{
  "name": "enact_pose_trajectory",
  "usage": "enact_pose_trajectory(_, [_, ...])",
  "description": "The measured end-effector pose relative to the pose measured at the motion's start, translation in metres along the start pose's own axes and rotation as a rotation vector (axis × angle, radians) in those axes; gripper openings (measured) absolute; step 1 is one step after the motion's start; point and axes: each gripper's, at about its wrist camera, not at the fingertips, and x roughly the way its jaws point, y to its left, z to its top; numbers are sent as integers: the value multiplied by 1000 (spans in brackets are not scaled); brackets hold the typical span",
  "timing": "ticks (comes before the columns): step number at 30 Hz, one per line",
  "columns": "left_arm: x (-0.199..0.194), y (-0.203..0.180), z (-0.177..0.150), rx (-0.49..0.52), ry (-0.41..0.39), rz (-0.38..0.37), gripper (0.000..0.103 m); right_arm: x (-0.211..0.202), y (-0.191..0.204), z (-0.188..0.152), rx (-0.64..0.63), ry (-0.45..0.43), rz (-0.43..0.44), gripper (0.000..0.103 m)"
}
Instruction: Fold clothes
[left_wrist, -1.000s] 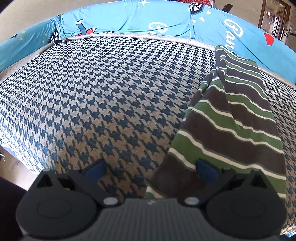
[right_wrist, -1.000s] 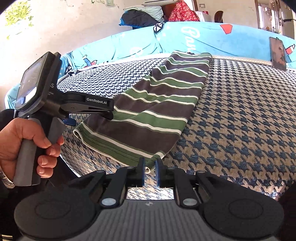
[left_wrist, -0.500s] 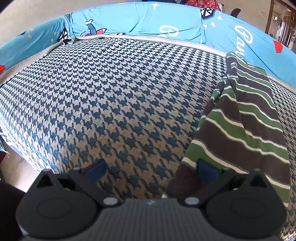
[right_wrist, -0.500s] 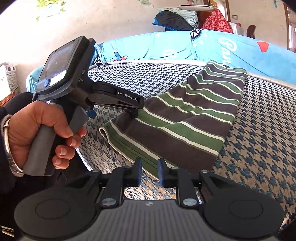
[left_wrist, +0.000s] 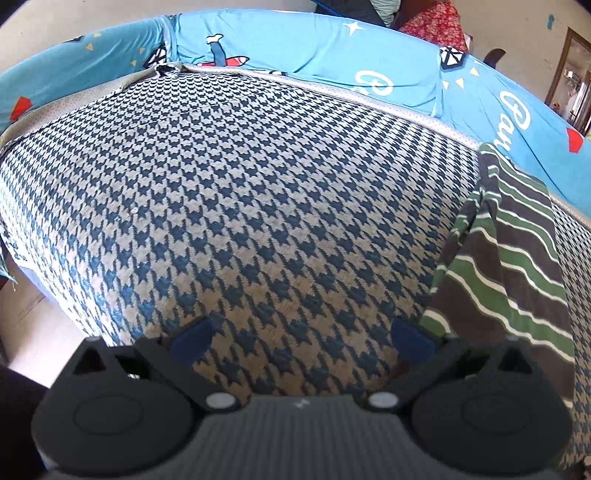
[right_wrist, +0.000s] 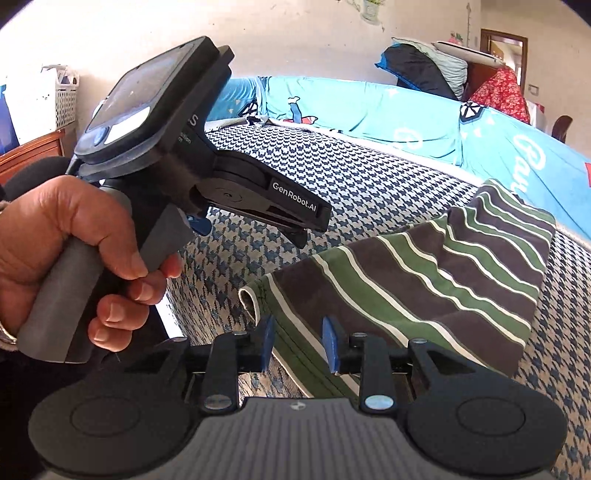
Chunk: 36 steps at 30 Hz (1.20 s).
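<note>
A green, brown and white striped garment (right_wrist: 424, 284) lies folded in a long strip on the houndstooth bed cover (left_wrist: 240, 206). In the left wrist view the striped garment (left_wrist: 509, 258) runs along the right side. My left gripper (left_wrist: 301, 338) is open and empty over the bed's near edge, to the left of the garment; it also shows in the right wrist view (right_wrist: 258, 218), held in a hand. My right gripper (right_wrist: 297, 343) is open, its jaws a small way apart just above the garment's near hem, holding nothing.
A blue printed sheet (left_wrist: 332, 55) borders the bed's far side. Piled clothes (right_wrist: 424, 66) lie beyond it. A white basket (right_wrist: 62, 99) stands on a wooden cabinet at the left. The bed edge drops to the floor (left_wrist: 33, 325) at lower left.
My right gripper has opened and let go of the garment's hem. My left gripper has moved left, off the garment.
</note>
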Motion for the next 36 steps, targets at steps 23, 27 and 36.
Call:
enact_pose_trajectory(23, [-3,4,1,-17,-23,27,103,50,27,-18,-314,9,-146,49])
enact_pose_trajectory(27, [-4,5,0,-18,-23,28,103,45,0,-5,-135,-15,-156,13])
enact_pose_trajectory(36, [0,0,-4,3,1,14,103,34,-68,-5,411,-16,-21,10])
